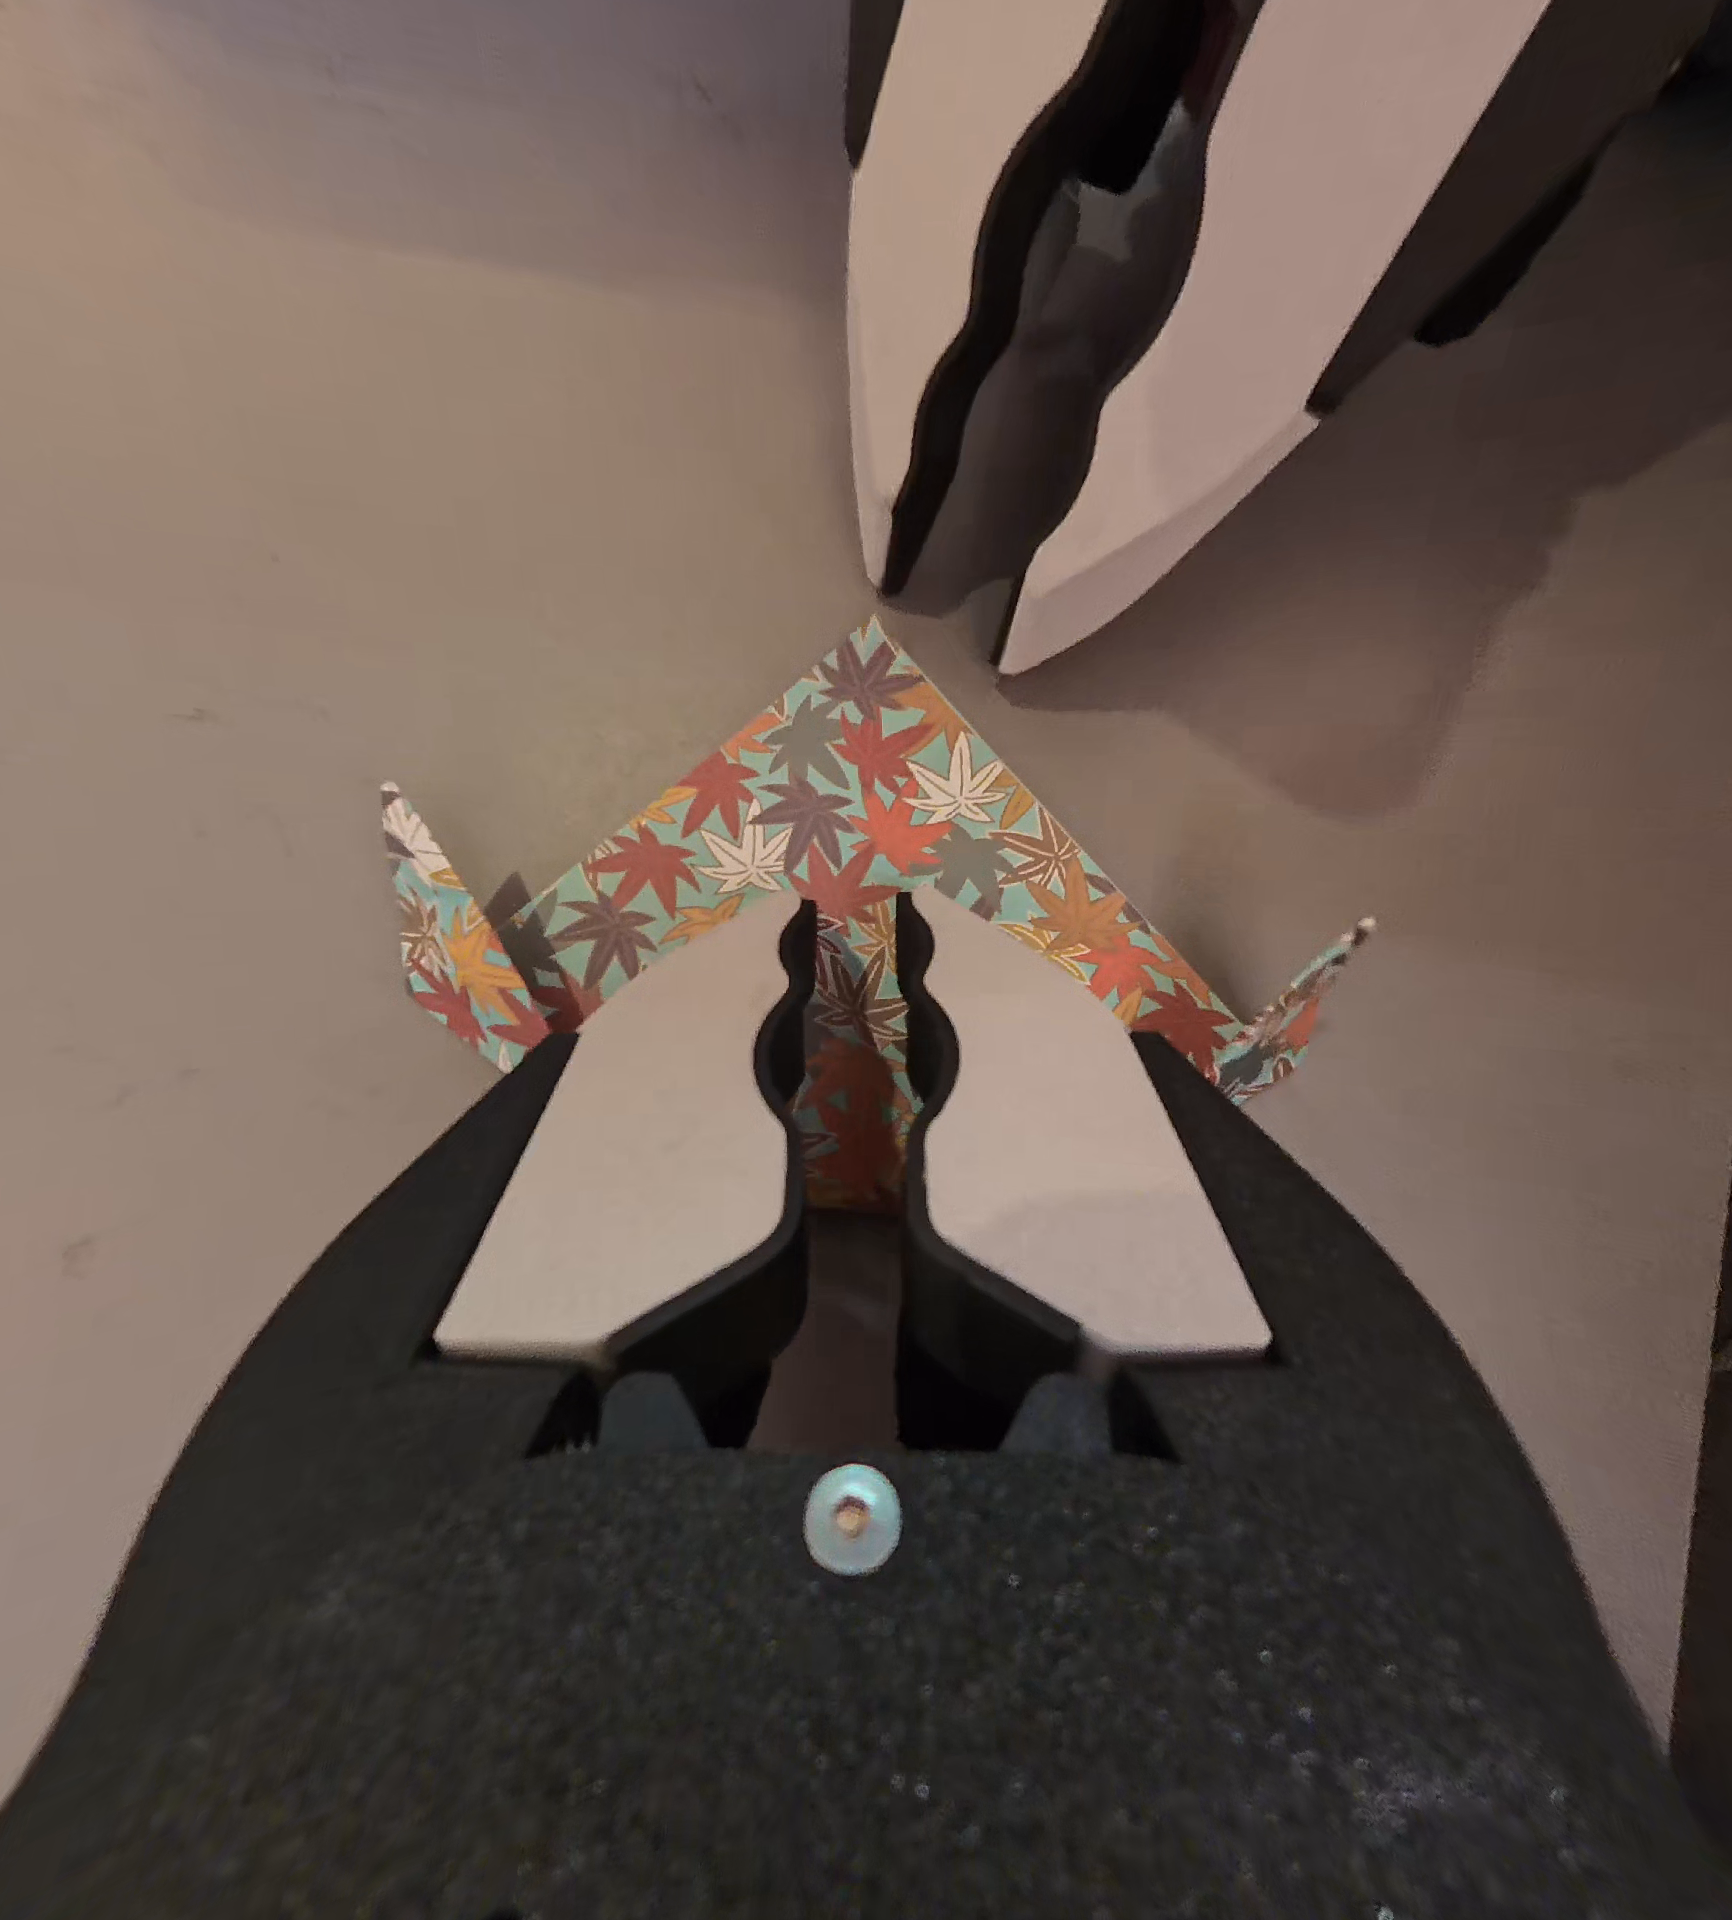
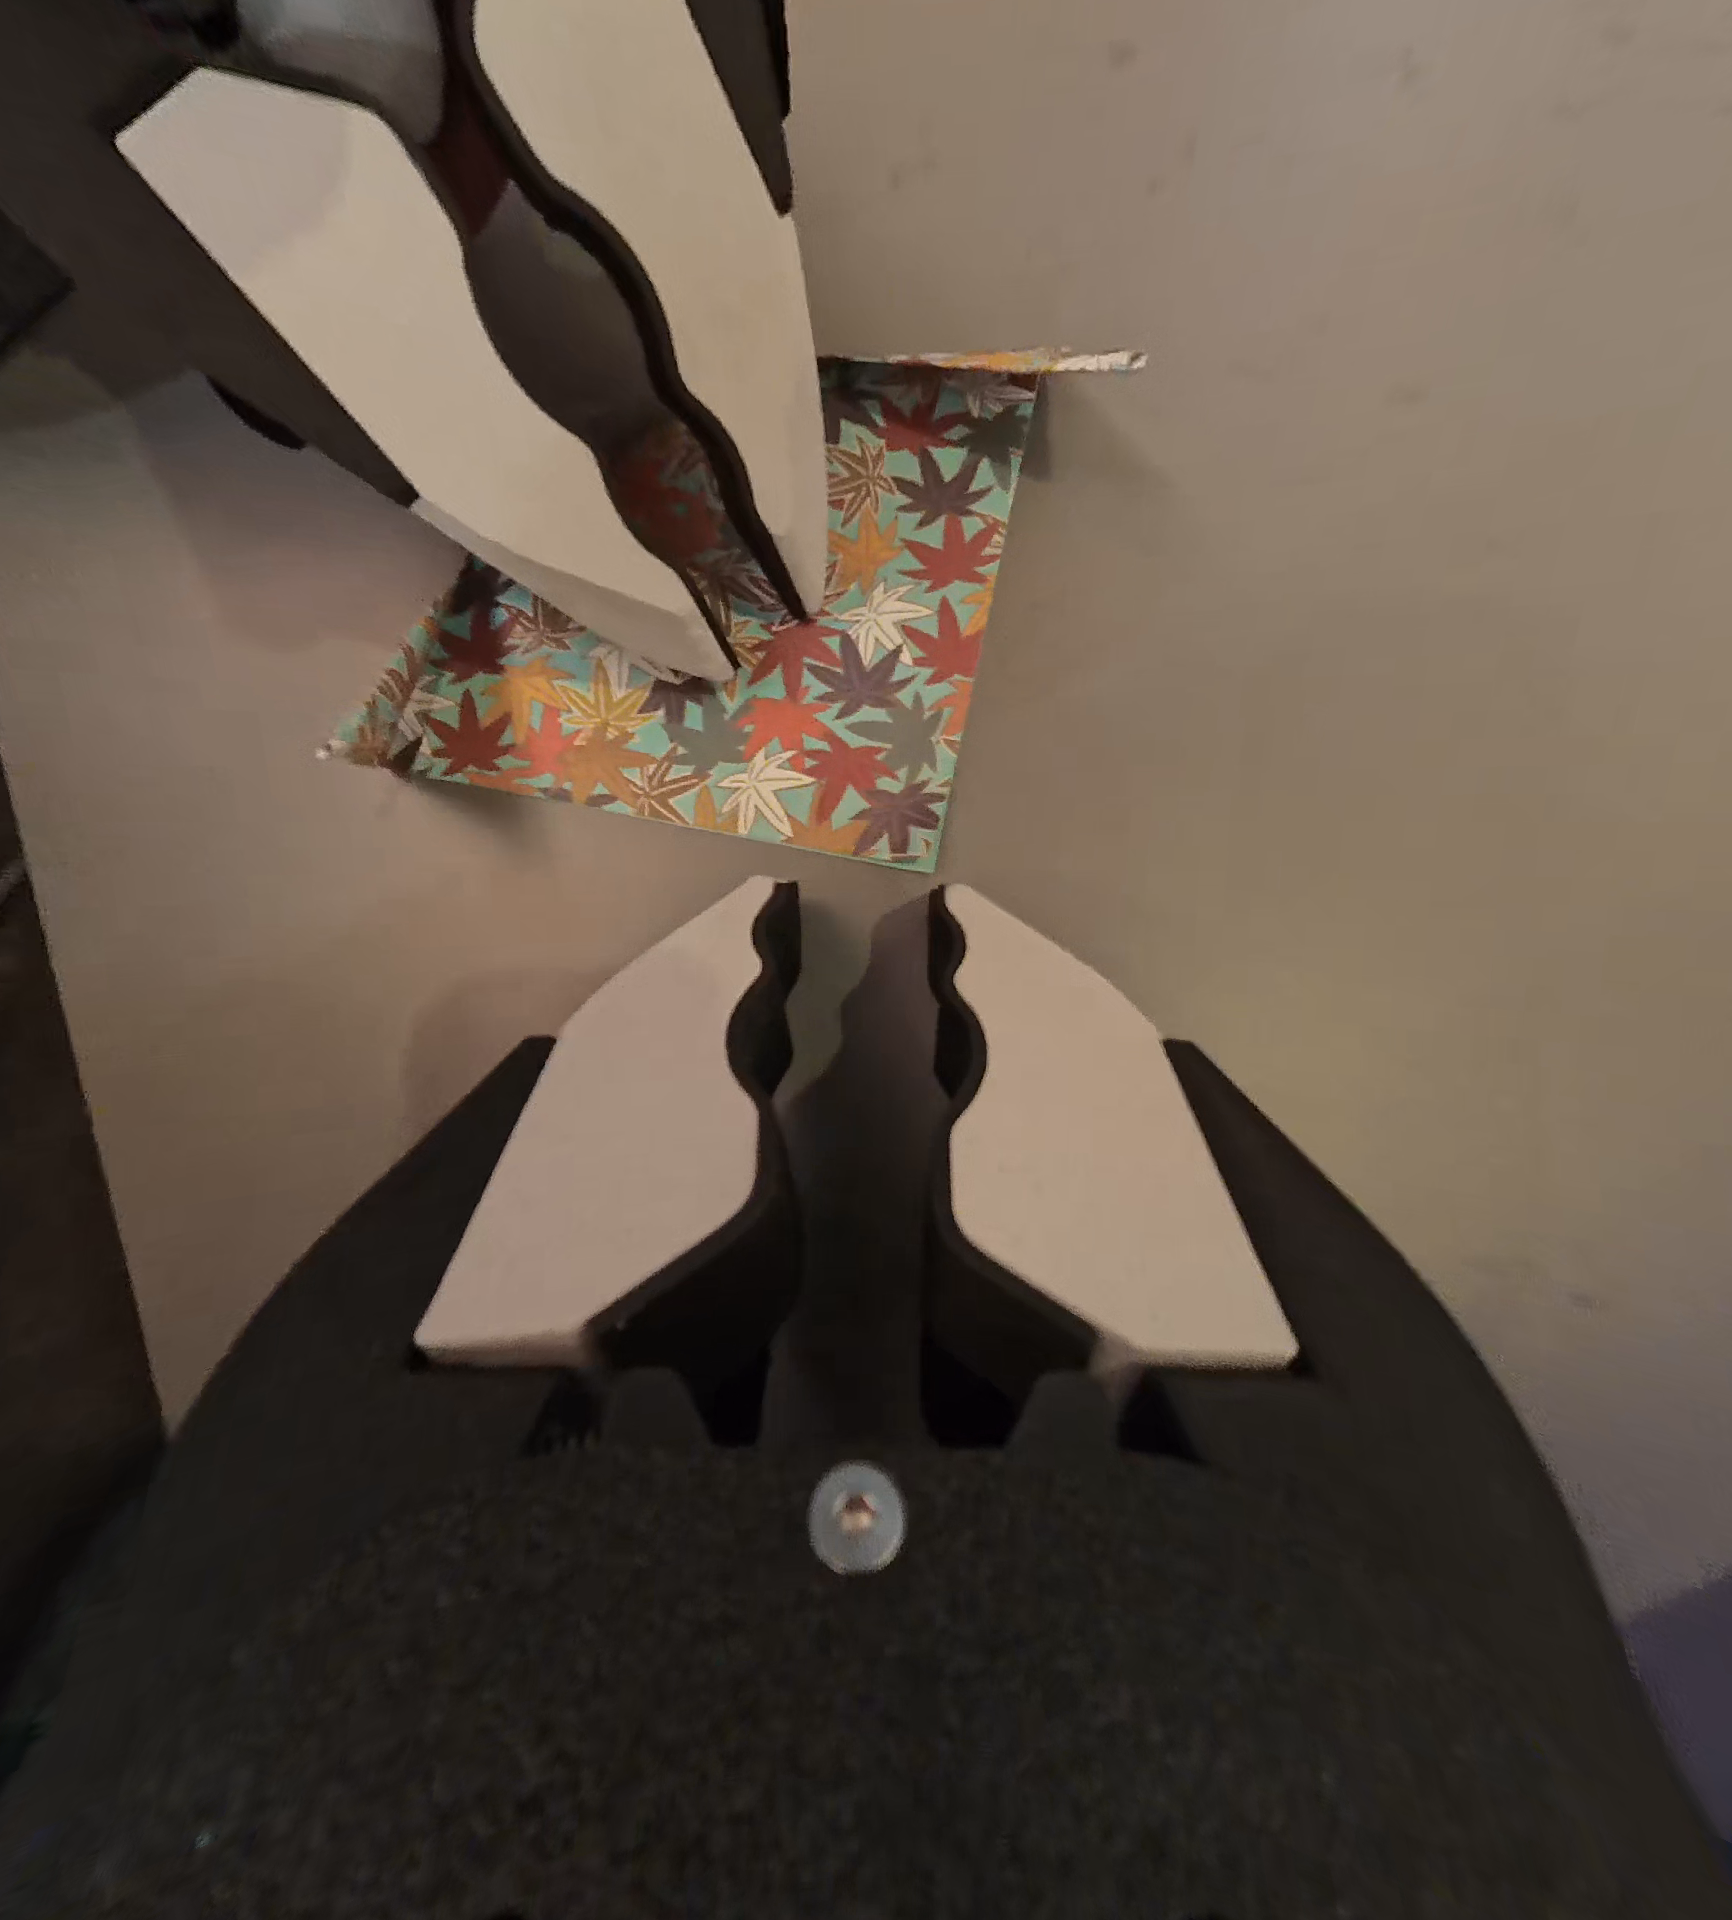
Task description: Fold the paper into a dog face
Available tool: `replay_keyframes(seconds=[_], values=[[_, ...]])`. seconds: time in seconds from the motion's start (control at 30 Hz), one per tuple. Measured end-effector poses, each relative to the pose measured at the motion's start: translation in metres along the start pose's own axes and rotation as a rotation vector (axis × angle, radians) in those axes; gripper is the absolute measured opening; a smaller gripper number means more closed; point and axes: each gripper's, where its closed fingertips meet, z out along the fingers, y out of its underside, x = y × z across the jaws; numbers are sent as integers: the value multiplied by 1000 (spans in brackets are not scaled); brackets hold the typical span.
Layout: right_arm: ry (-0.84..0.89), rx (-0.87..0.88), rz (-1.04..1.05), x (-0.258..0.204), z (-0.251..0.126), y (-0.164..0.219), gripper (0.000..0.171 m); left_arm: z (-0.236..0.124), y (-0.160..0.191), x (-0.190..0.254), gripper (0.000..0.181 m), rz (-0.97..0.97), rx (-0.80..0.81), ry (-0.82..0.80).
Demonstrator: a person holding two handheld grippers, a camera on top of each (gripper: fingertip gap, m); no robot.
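- Right now left tongs [image 1: 854, 914] come down onto the middle of the paper [image 1: 872, 800], tips slightly parted with a narrow gap between them; they seem to press the sheet flat, not pinch it.
- Right tongs [image 2: 862, 904] hover just beside the paper's near corner, not touching, tips a little apart, nothing between them.
- Paper [image 2: 820, 717] has a maple-leaf print on teal and lies on the plain grey table [image 2: 1361, 623], between the two tongs.
- Progress, my guess: about midway. Sheet already reads as a folded diamond, with two small side flaps [image 1: 426, 914] standing up at opposite corners; these look like the ears, creased but not lying flat.
- Left to do, likely: flatten the ears, tuck the chin point. Cannot tell if the chin is folded; left tongs hide that end.
- Orientation: free point aims straight at the right tongs; the ear-to-ear line runs crosswise between the tongs.
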Motion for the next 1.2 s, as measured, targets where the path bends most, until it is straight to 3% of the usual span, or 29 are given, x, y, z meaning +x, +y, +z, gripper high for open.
replay_keyframes(seconds=[0.23,0.47,0.67,0.93,1.2], values=[[41,27,115,-1,3,-6,31,1,-1,-6,0,-11,17,-35],[16,28,199,-7,9,-12,31,1,0,-6,0,-27,14,-30],[-52,38,280,-15,14,-21,31,2,0,-6,0,-41,23,-23],[-290,202,465,-29,9,-41,31,2,0,-6,0,-26,22,-37],[-322,205,601,-18,5,-36,27,2,0,-6,0,-27,24,-32]])
